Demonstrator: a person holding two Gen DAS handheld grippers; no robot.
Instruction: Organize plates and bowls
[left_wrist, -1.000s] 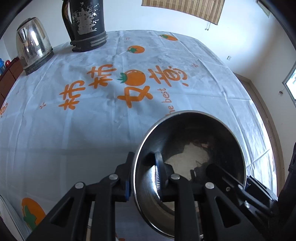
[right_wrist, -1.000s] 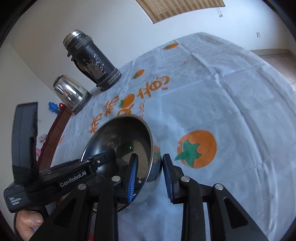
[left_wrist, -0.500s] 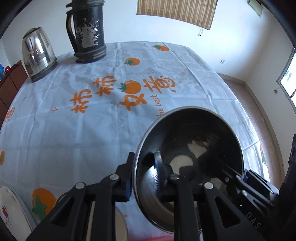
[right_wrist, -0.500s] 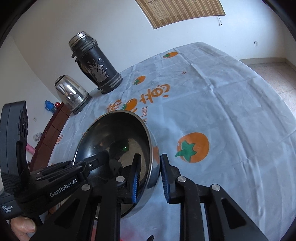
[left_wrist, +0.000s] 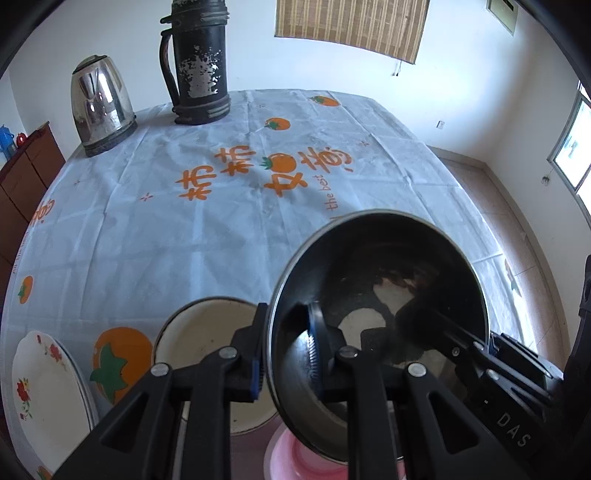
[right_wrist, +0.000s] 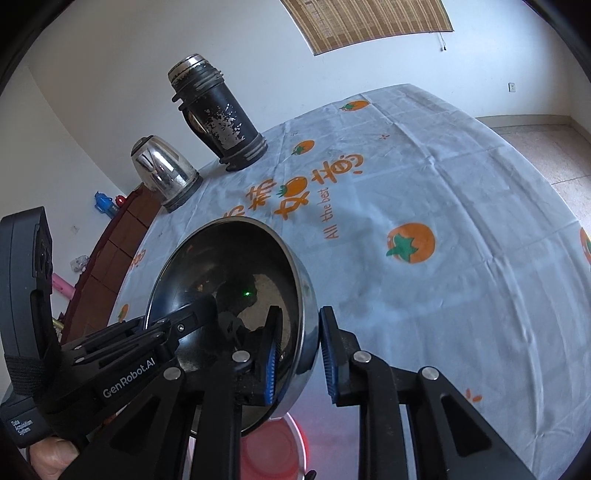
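The steel bowl (left_wrist: 376, 314) is hanging tilted in the air above the pink bowl (left_wrist: 295, 458), both the left gripper (left_wrist: 284, 354) and right gripper (right_wrist: 297, 354) pinching its rim narrowly. It is probably being carried for stacking; lowering should stay level.

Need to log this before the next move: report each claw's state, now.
Left claw: closed on the rim of the round stainless-steel bowl.
Right claw: just closed on the same bowl's opposite rim.
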